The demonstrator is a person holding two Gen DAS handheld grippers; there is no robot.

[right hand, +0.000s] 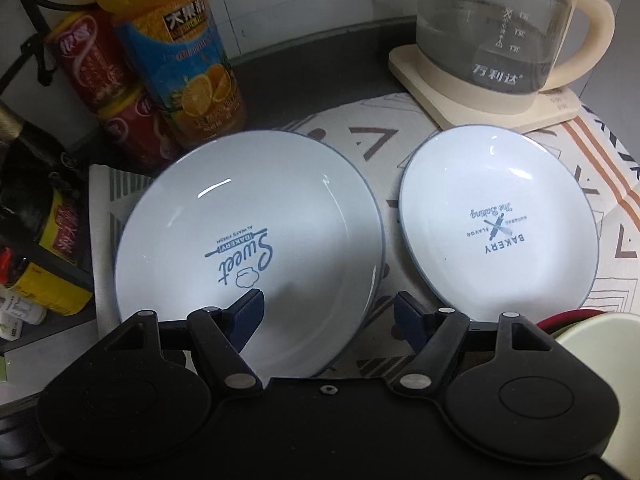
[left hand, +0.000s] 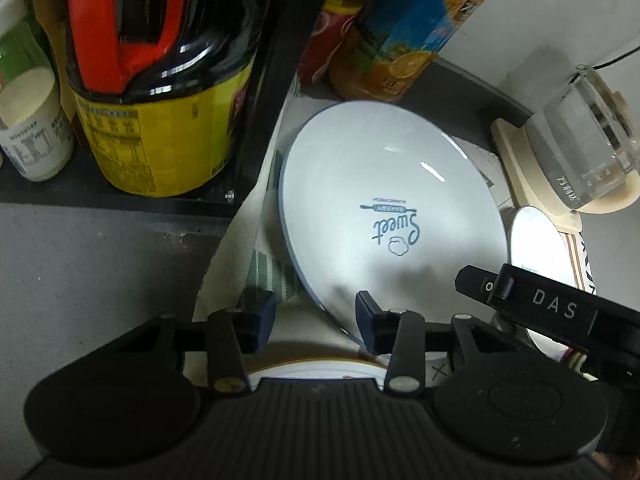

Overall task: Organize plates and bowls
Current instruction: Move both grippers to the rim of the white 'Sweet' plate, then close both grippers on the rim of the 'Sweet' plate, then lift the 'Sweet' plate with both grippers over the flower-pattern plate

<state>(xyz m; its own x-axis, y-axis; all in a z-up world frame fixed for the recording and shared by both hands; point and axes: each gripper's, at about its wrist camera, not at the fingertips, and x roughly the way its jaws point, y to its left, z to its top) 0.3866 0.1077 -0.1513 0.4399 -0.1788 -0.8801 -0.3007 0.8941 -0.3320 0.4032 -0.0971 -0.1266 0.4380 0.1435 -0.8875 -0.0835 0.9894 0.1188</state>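
— What's crowding the scene?

— Behind the "Sweet" plate (right hand: 248, 248) stand an orange juice bottle (right hand: 180, 60) and red cans (right hand: 100, 80); a dark sauce bottle (left hand: 160, 100) sits on a black shelf at the left. A glass kettle (right hand: 496, 36) on its cream base stands behind the "Bakery" plate (right hand: 500, 220).

— And the plates?

— Side by side on the patterned cloth (right hand: 360, 140), just apart, printing upside down toward the cameras.

— Grippers?

— Left gripper (left hand: 316, 316) spread wide, one finger over the near rim of the "Sweet" plate, holding nothing. Right gripper (right hand: 328, 316) spread too, straddling that plate's near right edge.
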